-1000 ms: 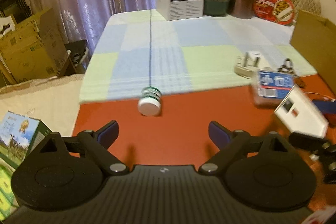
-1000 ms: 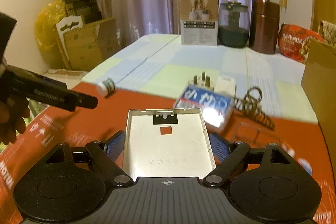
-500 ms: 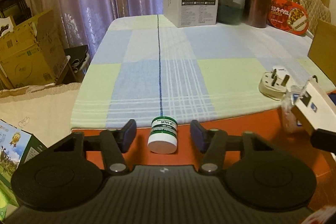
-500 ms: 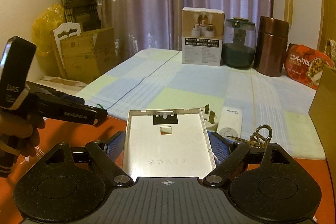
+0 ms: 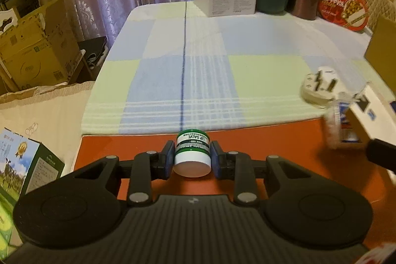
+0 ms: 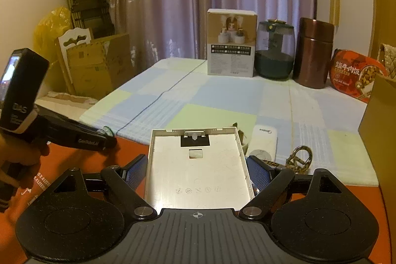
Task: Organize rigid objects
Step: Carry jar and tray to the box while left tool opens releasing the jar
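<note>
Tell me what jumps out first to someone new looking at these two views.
The left gripper has its pads on both sides of a small green-and-white lip salve jar lying on the red surface. The right gripper holds a white tray-like plastic cover between its fingers. A brown canister stands on the checked cloth.

The matte black two-finger left gripper [image 5: 192,160] has blue ribbed pads [image 5: 170,158] on its fingertips, silver rivets behind them, and two round discs flanking a ridged grey plate. The matching black right gripper [image 6: 198,171] carries blue pads [image 6: 258,172] too. The bare-skinned left hand [image 6: 14,155] grips a handle lettered, possibly, "DAS".
</note>
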A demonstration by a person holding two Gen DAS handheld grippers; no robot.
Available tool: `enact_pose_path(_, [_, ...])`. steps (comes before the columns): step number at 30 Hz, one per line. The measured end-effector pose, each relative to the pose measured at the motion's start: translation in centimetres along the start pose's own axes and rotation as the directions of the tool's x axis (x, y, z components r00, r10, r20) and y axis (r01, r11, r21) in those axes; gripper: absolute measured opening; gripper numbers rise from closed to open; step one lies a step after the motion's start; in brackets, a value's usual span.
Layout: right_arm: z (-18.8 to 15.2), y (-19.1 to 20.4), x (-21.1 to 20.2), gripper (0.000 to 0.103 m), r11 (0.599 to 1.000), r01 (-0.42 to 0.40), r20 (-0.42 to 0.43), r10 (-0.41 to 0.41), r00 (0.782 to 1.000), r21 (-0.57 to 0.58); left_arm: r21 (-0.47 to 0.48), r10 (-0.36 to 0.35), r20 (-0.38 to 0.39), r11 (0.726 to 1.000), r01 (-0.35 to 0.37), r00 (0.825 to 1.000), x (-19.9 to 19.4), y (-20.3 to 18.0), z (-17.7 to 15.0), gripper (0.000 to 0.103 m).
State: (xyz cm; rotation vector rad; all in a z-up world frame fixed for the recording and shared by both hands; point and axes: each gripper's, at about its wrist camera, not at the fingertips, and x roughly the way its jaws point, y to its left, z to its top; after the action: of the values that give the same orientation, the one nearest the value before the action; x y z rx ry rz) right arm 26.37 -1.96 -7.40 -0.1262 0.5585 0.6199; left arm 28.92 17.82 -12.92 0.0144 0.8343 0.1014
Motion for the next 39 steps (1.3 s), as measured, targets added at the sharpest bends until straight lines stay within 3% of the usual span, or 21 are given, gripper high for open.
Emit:
enact_pose_path(9, [1.4,-1.9,-4.4,0.083,0.998,0.046,0.034,-0.048,0.998,0.039,-0.013,-0.044,0.038,0.999,0.045,0.998,-6.8,-4.7,-0.3,0.026])
enact_pose_path(18, [2.5,-5.5,-12.9,0.083,0.990,0.110,0.058,-0.115,0.992,0.087,0.027,-0.113,0.104,0.993,0.111,0.988,-14.9,-11.5,-1.7,0.026])
enact_pose_path(25, [3.2,-9.4,-19.8,0.083,0.975,0.169,0.065,-0.180,0.982,0.147,0.077,-0.190,0.148,0.981,0.181,0.970,-19.3,-17.4,-0.4,0.026])
enact_pose_path(30, [3.6,-13.0,-23.9,0.083,0.956,0.234,0.068,-0.249,0.966,0.178,0.113,-0.246,0.163,0.967,0.230,0.955,-21.2,-21.9,0.9,0.025])
enact_pose_path(39, [2.8,-19.8,-27.5,0.083,0.917,0.340,0.017,-0.351,0.936,0.211,0.179,-0.354,0.137,0.928,0.328,0.925,-21.4,-29.6,2.8,0.025])
